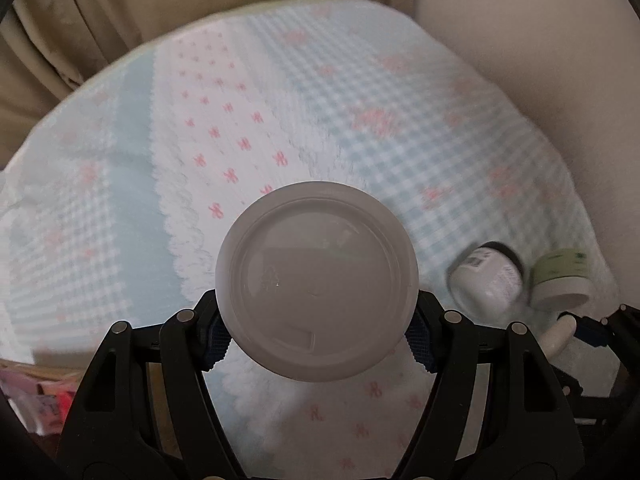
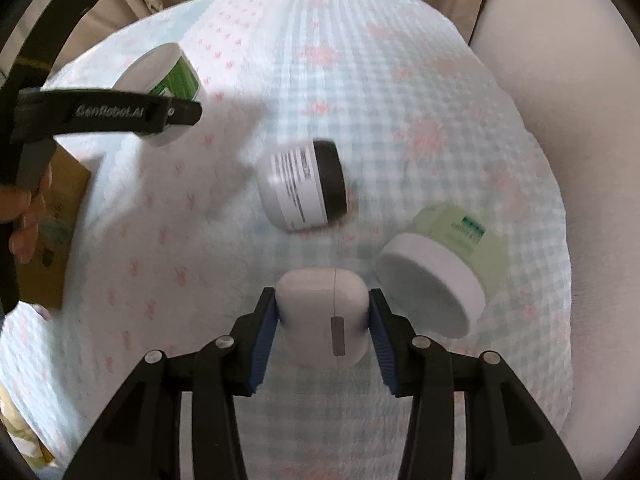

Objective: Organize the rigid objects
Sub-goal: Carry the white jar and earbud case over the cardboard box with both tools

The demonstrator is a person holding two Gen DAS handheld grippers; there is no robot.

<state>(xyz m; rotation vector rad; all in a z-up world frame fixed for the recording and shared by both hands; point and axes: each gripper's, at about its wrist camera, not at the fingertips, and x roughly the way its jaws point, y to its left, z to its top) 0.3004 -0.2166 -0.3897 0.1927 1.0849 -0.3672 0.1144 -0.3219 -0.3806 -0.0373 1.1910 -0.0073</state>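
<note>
My left gripper [image 1: 318, 332] is shut on a round jar [image 1: 316, 280], its white lid facing the camera and the pads pressing on both sides. From the right wrist view the same jar [image 2: 168, 68] shows a green label. My right gripper [image 2: 323, 304] is shut on a small white rounded case [image 2: 324, 312], held between the blue pads. A white jar with a black lid [image 2: 304, 186] lies on its side on the cloth just beyond the case. A pale green jar with a white lid [image 2: 440, 276] lies tilted to the right of it.
The table carries a blue-and-white checked cloth with pink bows [image 1: 400, 160]. Beige curtains [image 1: 120, 20] hang behind it and a pale wall [image 2: 580, 120] stands at the right. A cardboard box [image 2: 60, 216] sits past the table's left edge, beside a person's hand [image 2: 20, 216].
</note>
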